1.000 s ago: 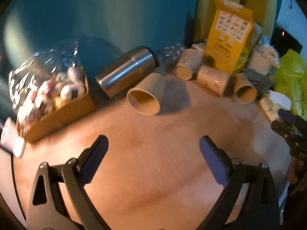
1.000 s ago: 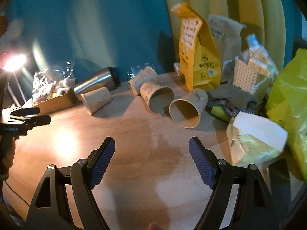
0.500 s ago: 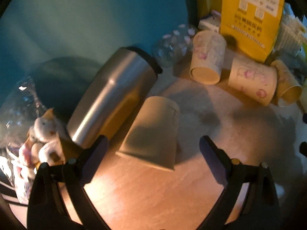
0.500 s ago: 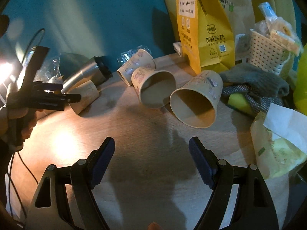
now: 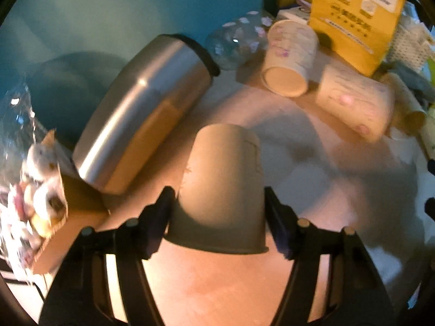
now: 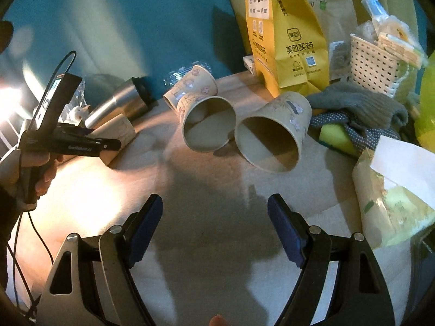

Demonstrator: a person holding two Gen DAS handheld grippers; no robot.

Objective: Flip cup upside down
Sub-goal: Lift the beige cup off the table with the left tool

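Note:
A plain beige paper cup (image 5: 223, 184) lies on its side on the wooden table (image 5: 217, 285), its closed base pointing away from the left wrist camera. My left gripper (image 5: 217, 214) has its two fingers around the cup's wide end, the pads at both sides of it. The same cup (image 6: 117, 135) shows in the right wrist view, partly hidden behind the left gripper (image 6: 70, 142). My right gripper (image 6: 216, 231) is open and empty above bare table, short of two patterned paper cups (image 6: 209, 125) (image 6: 272, 141) lying on their sides.
A steel tumbler (image 5: 141, 111) lies just left of the held cup, with a cardboard box of small items (image 5: 46, 212) beside it. A third patterned cup (image 6: 190, 87), a yellow bag (image 6: 285, 35), a white basket (image 6: 375, 62), grey cloth (image 6: 356, 108) and a packet (image 6: 391, 190) crowd the back and right.
My left gripper moved forward to the plain cup and closed in on its sides. My right gripper moved forward toward the two patterned cups and stayed open.

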